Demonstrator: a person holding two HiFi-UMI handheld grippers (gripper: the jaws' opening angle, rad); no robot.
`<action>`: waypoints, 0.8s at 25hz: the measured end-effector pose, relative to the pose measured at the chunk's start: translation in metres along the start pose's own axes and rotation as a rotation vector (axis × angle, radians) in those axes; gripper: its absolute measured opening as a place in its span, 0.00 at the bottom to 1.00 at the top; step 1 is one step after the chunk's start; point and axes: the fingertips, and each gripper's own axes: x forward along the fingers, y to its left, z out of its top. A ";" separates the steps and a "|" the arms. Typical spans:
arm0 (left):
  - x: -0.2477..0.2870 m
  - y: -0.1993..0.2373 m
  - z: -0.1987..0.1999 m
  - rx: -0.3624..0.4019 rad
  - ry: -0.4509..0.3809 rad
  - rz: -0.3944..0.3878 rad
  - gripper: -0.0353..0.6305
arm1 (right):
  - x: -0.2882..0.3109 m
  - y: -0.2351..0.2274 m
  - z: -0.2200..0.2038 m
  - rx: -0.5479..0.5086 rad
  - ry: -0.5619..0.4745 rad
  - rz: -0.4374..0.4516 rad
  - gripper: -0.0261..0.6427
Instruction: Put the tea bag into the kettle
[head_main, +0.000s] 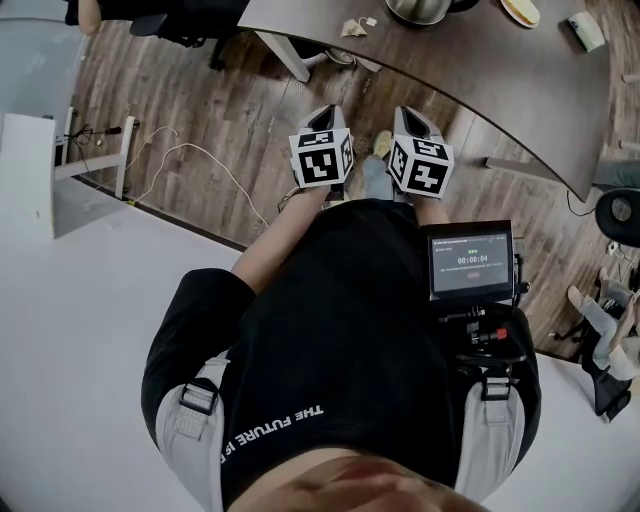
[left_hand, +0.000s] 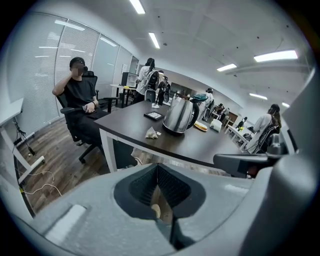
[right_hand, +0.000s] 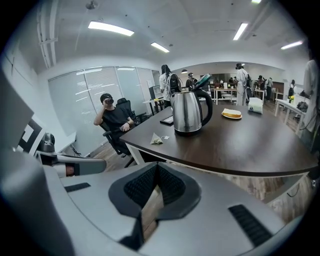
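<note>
A steel kettle (right_hand: 187, 112) stands on the dark table (right_hand: 240, 145), and it also shows in the left gripper view as the kettle (left_hand: 181, 116). The small tea bag (right_hand: 159, 139) lies on the table just left of the kettle, near the table's corner; the head view has the tea bag (head_main: 352, 27) at its top. Both grippers hang close to my body over the wooden floor, well short of the table. My left gripper (left_hand: 158, 168) is shut with nothing in it. My right gripper (right_hand: 158, 169) is likewise shut and holds nothing.
A person in black (left_hand: 79, 97) sits on an office chair left of the table. A flat black item (left_hand: 153, 115), a yellow thing (right_hand: 231, 114) and a white box (right_hand: 255, 105) lie beyond the kettle. Several people stand at the back. Cables (head_main: 190, 160) run across the floor by a white desk (head_main: 30, 170).
</note>
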 end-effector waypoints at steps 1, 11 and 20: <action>0.000 -0.001 0.001 0.001 0.001 0.000 0.06 | 0.000 0.000 0.001 -0.002 -0.001 -0.001 0.05; 0.007 -0.015 0.000 0.025 0.016 -0.037 0.06 | 0.000 -0.007 -0.003 0.014 0.007 -0.022 0.05; 0.007 -0.018 0.003 0.043 0.016 -0.057 0.06 | 0.001 -0.004 -0.005 0.031 0.016 -0.023 0.05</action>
